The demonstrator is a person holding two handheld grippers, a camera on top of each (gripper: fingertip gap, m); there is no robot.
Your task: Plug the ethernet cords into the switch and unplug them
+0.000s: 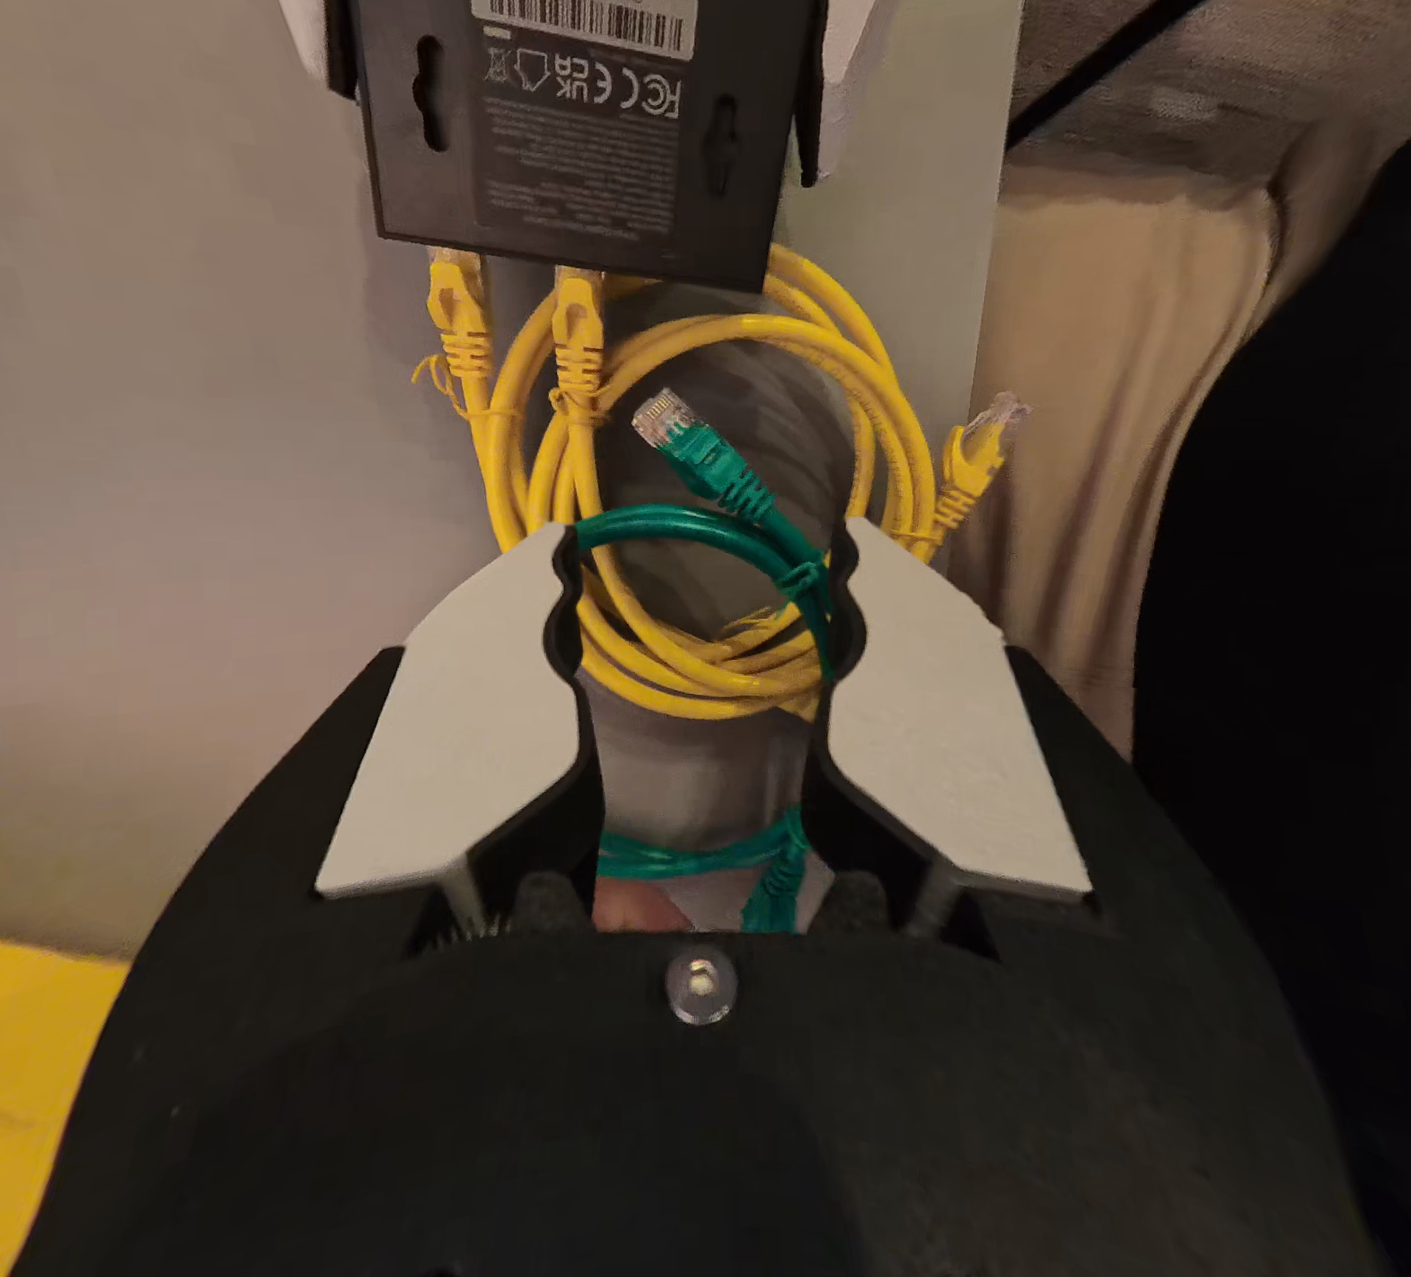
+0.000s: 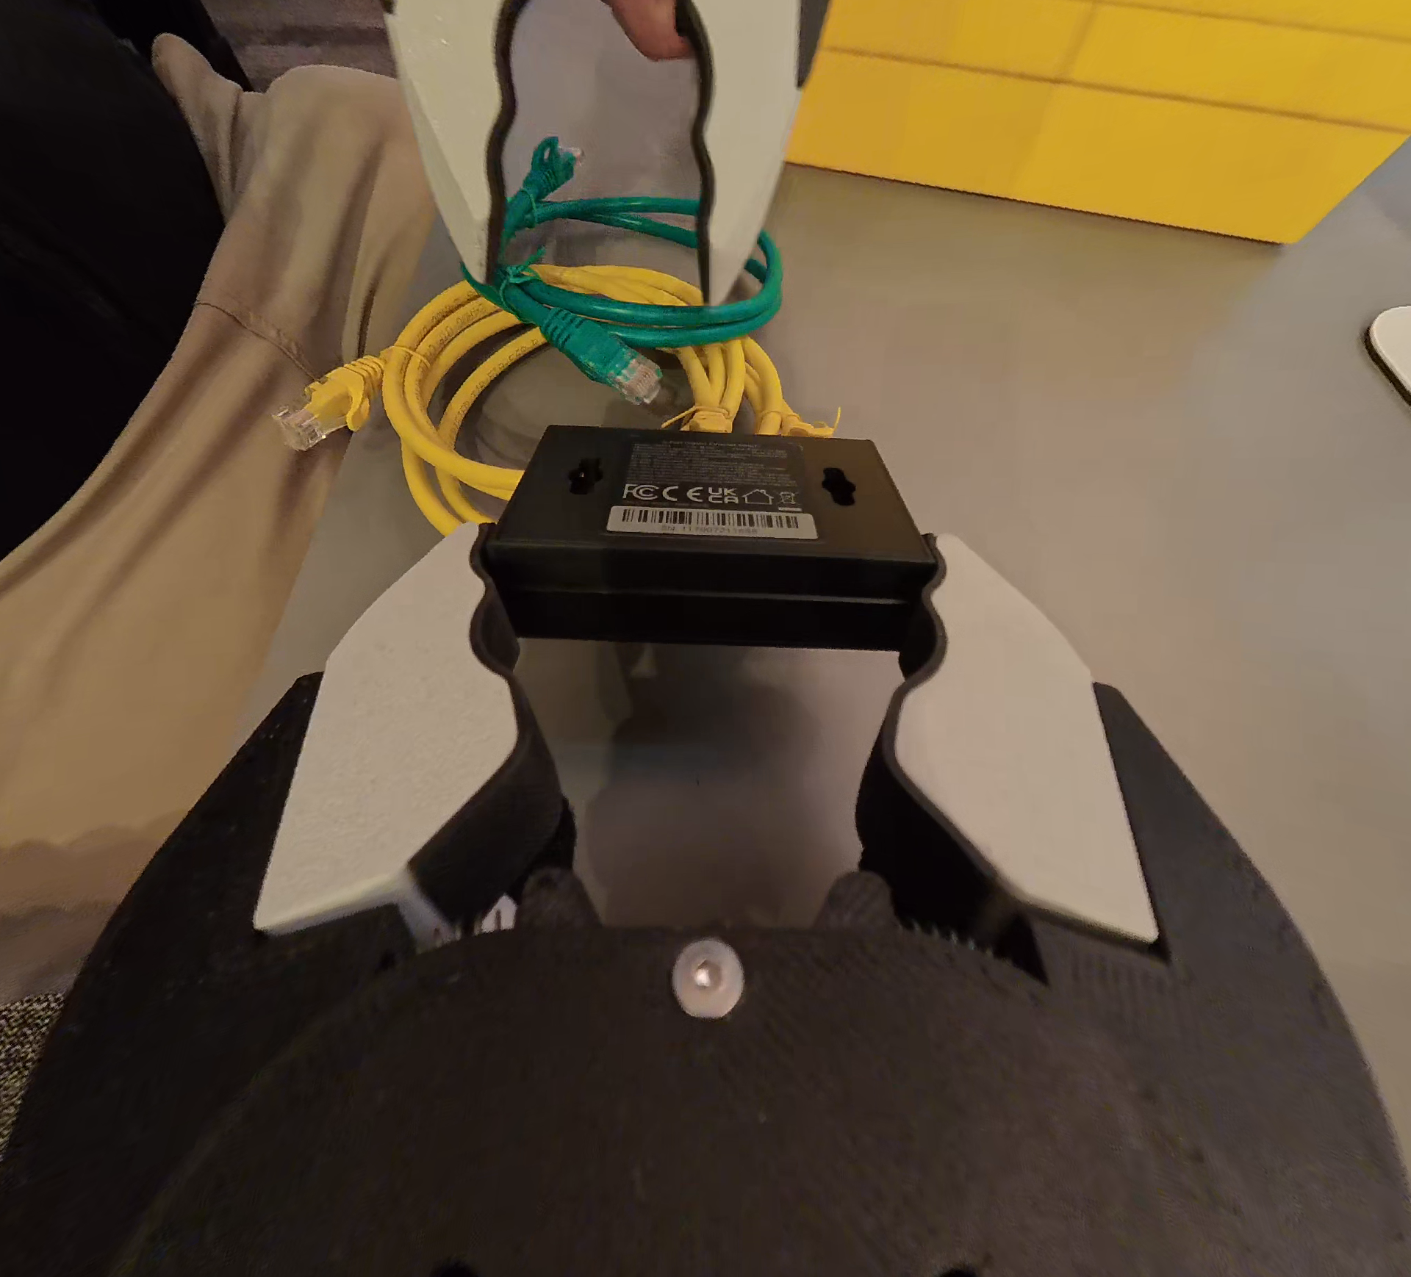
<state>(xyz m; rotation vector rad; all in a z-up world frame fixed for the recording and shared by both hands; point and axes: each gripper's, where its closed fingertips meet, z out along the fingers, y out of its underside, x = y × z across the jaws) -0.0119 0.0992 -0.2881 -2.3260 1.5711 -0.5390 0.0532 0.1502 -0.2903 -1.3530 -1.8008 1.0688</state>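
Two yellow plugs (image 1: 519, 332) sit in the switch (image 2: 710, 530), ports hidden.
Right claw (image 2: 706, 591) clamps the upturned switch on the desk (image 2: 1069, 477); left claw (image 1: 706, 599) gapes around coiled green cord (image 1: 687, 530), gripping nothing.

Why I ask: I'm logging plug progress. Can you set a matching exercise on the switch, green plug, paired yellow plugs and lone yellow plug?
Things:
1 switch
2 green plug
3 paired yellow plugs
4 lone yellow plug

States:
a seated in the switch
b free, at the table edge
c clamped in the right gripper
d free, amid the yellow coils

Pairs: 1c, 2d, 3a, 4b
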